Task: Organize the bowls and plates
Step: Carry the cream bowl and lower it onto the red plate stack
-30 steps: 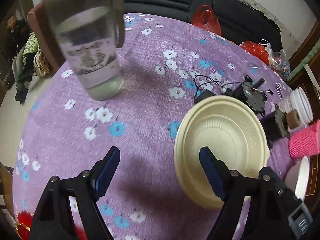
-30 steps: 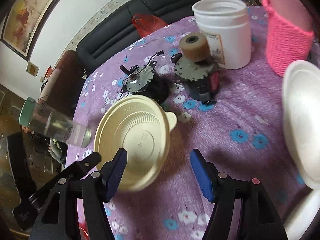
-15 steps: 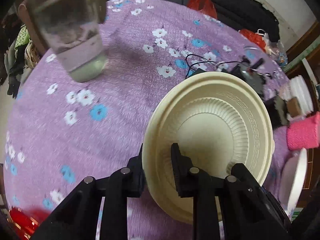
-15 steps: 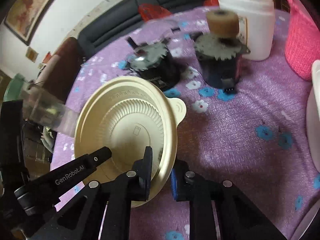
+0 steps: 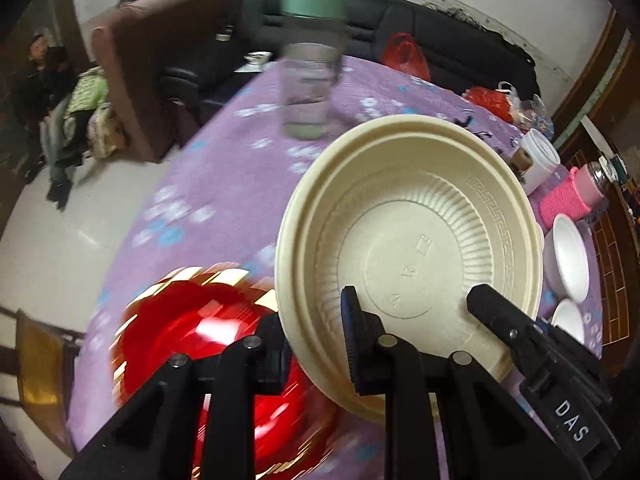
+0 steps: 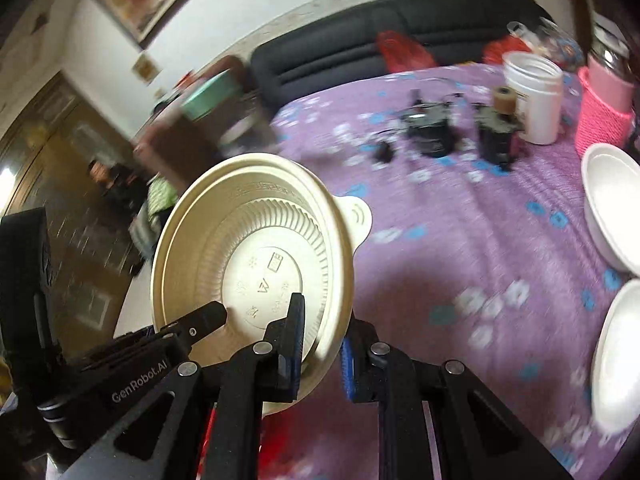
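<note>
Both claws, left claw and right claw, pinch the cream bowl rim, lifted off the bench; next, lower it into the red bowl.

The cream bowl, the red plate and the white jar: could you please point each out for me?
cream bowl point(image 5: 404, 264), left wrist view, on its flat inner base.
red plate point(image 5: 192, 328), left wrist view, on its blurred glossy centre.
white jar point(image 6: 534, 96), right wrist view, on its side wall.

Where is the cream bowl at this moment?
The cream bowl is held tilted above the purple table, both grippers' jaws clamped on its rim, with a red plate below its left side.
</note>
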The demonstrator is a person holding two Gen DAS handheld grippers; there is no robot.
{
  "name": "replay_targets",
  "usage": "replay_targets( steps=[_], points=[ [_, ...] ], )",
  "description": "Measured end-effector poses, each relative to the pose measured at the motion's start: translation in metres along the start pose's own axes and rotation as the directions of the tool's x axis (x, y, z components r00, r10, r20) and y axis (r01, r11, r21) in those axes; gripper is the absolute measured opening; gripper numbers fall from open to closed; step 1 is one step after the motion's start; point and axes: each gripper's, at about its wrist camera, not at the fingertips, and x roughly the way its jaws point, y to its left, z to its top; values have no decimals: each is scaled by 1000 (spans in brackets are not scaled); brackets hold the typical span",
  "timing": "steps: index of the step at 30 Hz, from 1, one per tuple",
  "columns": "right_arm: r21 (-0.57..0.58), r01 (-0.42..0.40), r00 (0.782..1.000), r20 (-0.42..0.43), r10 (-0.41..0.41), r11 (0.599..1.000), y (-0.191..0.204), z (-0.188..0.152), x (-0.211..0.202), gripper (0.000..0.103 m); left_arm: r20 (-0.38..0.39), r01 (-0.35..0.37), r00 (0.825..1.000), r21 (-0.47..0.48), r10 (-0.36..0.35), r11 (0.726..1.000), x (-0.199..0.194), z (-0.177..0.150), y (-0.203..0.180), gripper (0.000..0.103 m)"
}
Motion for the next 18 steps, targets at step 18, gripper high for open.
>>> replay_targets(
  steps=[18],
  points=[
    [-159,3,991,-131,-24,987,78,-80,65,22,7,-11,1000,-149,12,989,-2,-77,102,52]
  ],
)
